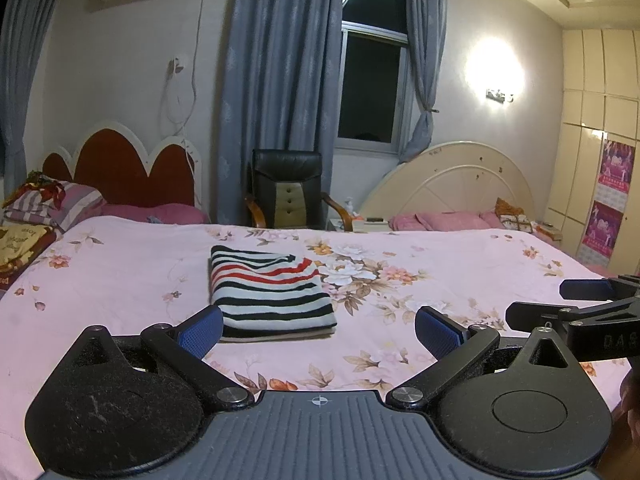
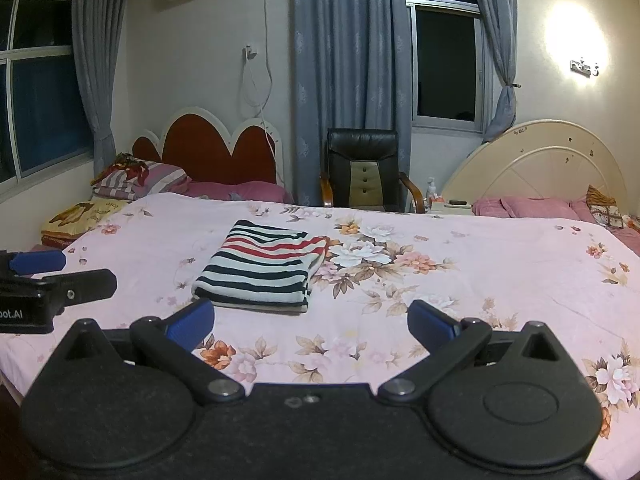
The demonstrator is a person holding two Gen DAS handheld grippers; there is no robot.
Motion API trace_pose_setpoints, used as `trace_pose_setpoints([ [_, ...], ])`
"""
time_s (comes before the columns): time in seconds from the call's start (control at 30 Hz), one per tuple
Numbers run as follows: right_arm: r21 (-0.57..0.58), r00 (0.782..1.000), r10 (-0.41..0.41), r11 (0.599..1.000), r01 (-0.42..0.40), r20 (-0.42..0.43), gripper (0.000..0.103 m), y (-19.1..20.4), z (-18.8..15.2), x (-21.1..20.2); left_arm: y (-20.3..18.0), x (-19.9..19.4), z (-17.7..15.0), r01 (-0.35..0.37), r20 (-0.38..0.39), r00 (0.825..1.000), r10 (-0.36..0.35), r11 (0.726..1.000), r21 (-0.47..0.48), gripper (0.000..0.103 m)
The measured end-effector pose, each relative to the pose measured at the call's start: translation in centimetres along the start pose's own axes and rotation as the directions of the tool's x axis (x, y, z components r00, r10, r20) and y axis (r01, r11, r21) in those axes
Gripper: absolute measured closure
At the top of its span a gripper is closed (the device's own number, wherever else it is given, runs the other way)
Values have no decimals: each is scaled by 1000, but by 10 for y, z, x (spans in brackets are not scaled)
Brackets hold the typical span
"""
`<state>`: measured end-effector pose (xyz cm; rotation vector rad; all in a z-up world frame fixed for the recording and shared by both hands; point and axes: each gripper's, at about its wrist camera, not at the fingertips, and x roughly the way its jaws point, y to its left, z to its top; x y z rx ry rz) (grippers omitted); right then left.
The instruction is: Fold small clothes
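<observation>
A striped garment [image 1: 269, 293] in white, black and red lies folded into a rectangle on the pink floral bedsheet [image 1: 440, 280]. It also shows in the right wrist view [image 2: 262, 267]. My left gripper [image 1: 319, 328] is open and empty, held above the sheet just in front of the garment. My right gripper [image 2: 311, 323] is open and empty, in front of the garment and a little to its right. The right gripper's fingers [image 1: 588, 290] show at the right edge of the left wrist view. The left gripper's fingers [image 2: 38, 261] show at the left edge of the right wrist view.
The sheet [image 2: 480, 272] covers a wide bed. Behind it stand a red headboard [image 1: 128, 168], a black chair [image 1: 286, 188], a cream headboard [image 1: 460, 184] and pink pillows [image 1: 444, 221]. Folded bedding [image 1: 24, 240] lies at the left. A wardrobe [image 1: 592, 160] is at the right.
</observation>
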<state>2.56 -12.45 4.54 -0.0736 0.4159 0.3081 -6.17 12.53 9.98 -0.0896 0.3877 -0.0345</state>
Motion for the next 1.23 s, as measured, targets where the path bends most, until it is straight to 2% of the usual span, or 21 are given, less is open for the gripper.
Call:
trace_pose_setpoints([
  [1.0,1,1000,-2,1000,2,-3,1,0,1,0,-5,5,-3,-11,1,1000,11,1000,-4,2],
  [1.23,-11,1000,17,1000,-17,-4,1,-2,5,4,-6,4,-4,-8,23,1000,7,1000,9,2],
])
